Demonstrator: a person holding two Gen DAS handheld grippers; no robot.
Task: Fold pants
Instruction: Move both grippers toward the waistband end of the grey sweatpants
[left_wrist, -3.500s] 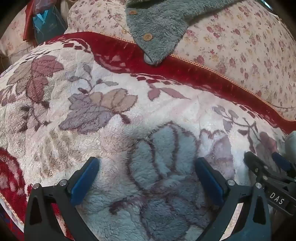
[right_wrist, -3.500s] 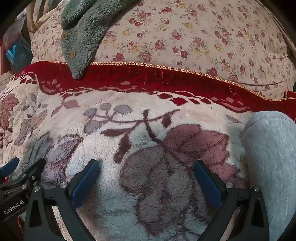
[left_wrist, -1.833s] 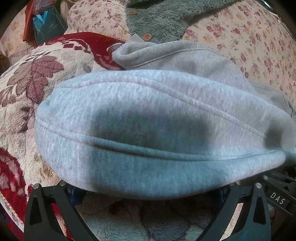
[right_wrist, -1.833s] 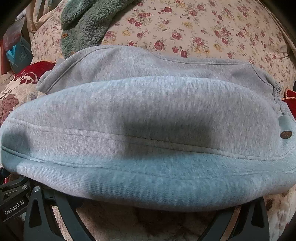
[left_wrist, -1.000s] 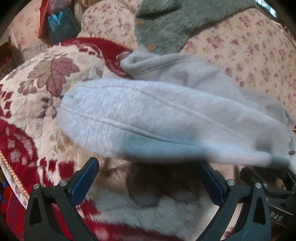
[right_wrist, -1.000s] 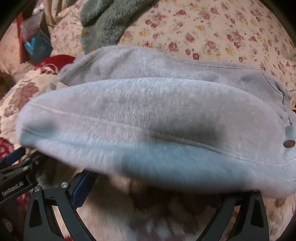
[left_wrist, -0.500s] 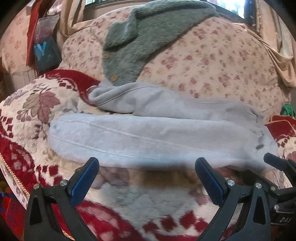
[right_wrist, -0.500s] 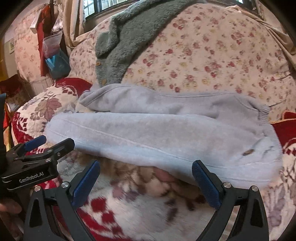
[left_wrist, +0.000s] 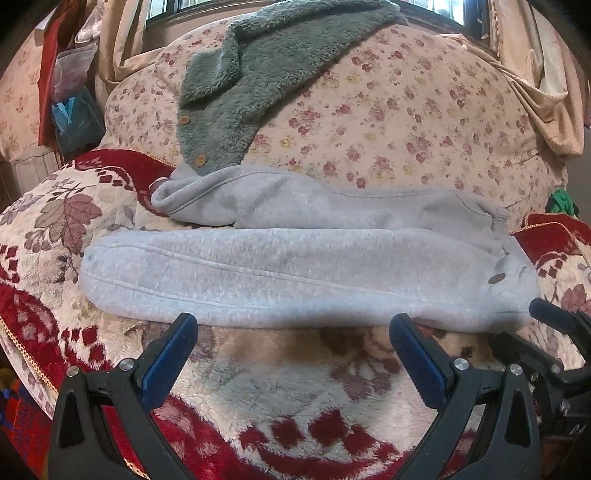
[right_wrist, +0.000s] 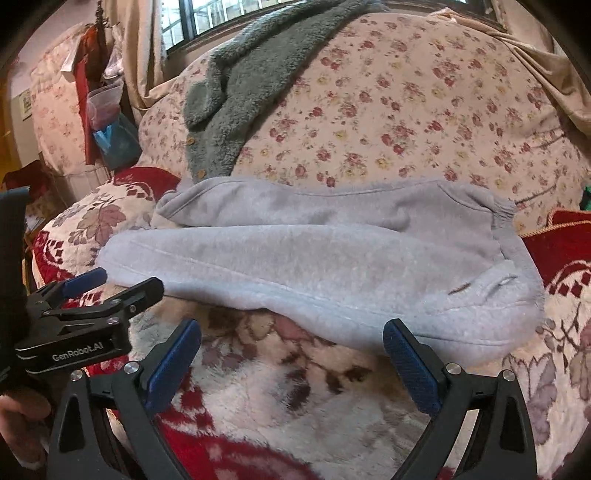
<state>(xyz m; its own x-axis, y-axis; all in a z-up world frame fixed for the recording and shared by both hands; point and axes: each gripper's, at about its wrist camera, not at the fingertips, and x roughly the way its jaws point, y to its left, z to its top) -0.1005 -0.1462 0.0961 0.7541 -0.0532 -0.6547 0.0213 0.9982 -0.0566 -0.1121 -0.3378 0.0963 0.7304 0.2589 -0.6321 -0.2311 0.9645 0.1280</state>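
The grey pants (left_wrist: 295, 273) lie lengthwise across the flowered blanket (left_wrist: 280, 391), cuffs to the left, waistband to the right, one leg laid beside the other. Their far edge meets the floral cushion (left_wrist: 406, 122). Bare blanket shows along the near edge. The left gripper (left_wrist: 291, 339) and right gripper (right_wrist: 291, 341) both gape wide, holding nothing, just short of the pants.

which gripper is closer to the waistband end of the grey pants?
Right. The right gripper sits open just short of the pants, toward the waistband. The left gripper, also open, sits toward the cuff end.
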